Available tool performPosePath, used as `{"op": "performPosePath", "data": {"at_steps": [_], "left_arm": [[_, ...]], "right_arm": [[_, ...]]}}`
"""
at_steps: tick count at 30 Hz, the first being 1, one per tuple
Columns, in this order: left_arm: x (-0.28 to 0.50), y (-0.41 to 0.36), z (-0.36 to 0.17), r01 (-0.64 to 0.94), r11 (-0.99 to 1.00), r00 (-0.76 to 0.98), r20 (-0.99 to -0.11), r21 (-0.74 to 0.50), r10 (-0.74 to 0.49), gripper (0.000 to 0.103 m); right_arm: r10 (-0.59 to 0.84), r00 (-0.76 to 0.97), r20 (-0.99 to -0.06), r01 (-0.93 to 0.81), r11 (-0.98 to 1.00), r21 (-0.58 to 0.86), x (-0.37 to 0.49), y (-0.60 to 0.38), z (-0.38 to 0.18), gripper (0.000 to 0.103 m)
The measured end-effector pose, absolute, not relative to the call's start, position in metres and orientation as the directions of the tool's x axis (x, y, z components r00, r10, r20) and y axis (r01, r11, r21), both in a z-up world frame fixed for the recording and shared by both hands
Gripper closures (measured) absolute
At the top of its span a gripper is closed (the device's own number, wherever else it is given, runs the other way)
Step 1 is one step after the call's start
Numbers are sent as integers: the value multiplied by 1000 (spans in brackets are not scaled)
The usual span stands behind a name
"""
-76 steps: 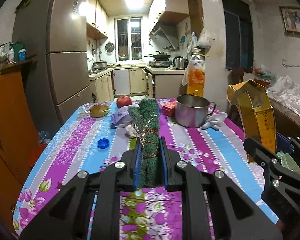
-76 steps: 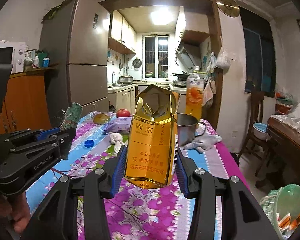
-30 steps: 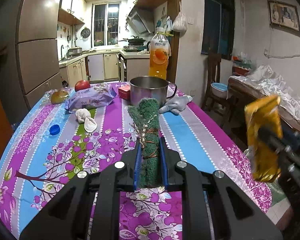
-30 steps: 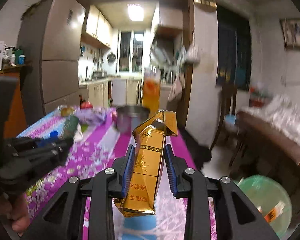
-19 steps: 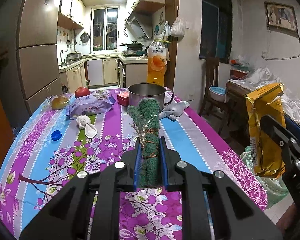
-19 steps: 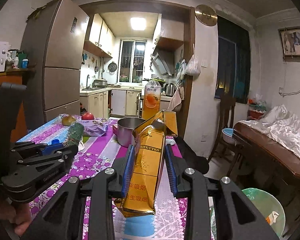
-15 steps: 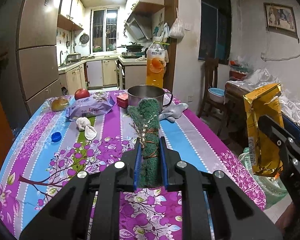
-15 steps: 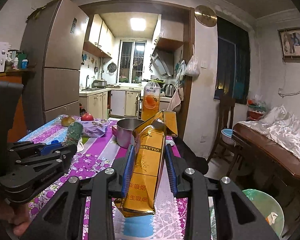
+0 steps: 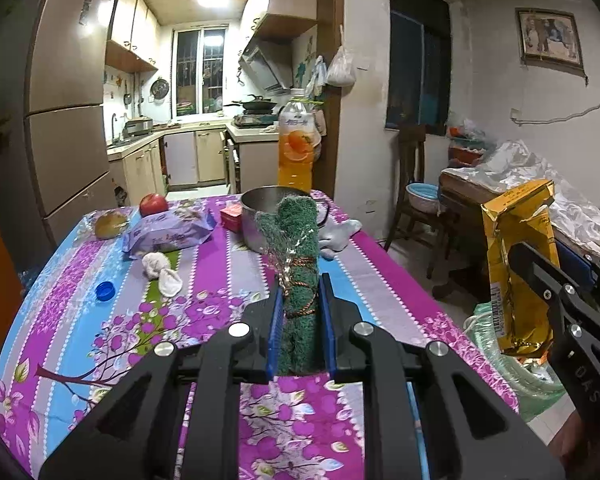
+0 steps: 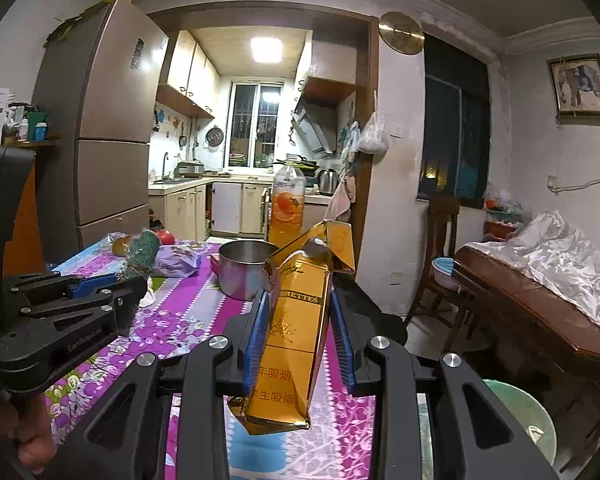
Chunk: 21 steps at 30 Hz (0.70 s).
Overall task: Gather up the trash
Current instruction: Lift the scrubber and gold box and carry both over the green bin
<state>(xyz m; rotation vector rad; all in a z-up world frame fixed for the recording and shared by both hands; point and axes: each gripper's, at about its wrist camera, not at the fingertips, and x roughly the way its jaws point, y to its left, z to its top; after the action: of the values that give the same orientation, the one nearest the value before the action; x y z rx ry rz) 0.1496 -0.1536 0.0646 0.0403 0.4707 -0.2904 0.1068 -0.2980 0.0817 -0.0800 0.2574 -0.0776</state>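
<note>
Your left gripper (image 9: 299, 332) is clamped on a rolled green scouring pad (image 9: 298, 264) bound with cord, its blue pads (image 9: 274, 332) pressing both sides so the roll stands up between them above the flowered tablecloth (image 9: 204, 304). From that same view, starting at the left of the table, you have a blue bottle cap (image 9: 105, 290), a yellowish fruit in wrap (image 9: 110, 224), a red apple (image 9: 153, 204), a purple snack packet (image 9: 168, 234) and a crumpled white tissue (image 9: 161, 270) just in front of it. Further right sit a small red box (image 9: 232, 216), a steel pot (image 9: 260, 216) partly behind the green roll, an orange drink bottle (image 9: 296, 140) at the table's far edge, and a grey cloth (image 9: 338, 234) beside the pot. Your right gripper (image 10: 300, 344) squeezes a torn gold cigarette carton (image 10: 296, 340), upright with its open flaps at the top, held off the right side of the table. Below and to the right of it, on the floor, is a green trash bin (image 10: 528, 412) lined with a bag, with some scraps inside.
</note>
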Motion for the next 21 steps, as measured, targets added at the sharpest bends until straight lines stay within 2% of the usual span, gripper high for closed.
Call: {"op": "performPosePath", "data": {"at_steps": [13, 21], "left_arm": [[145, -228, 75, 420, 907, 814, -436, -15, -384, 87], [139, -285, 73, 516, 857, 762, -452, -12, -465, 87]], "right_arm": [[-213, 937, -276, 194, 976, -98, 85, -362, 92, 71], [-284, 899, -334, 272, 959, -83, 69, -421, 90, 71]]}}
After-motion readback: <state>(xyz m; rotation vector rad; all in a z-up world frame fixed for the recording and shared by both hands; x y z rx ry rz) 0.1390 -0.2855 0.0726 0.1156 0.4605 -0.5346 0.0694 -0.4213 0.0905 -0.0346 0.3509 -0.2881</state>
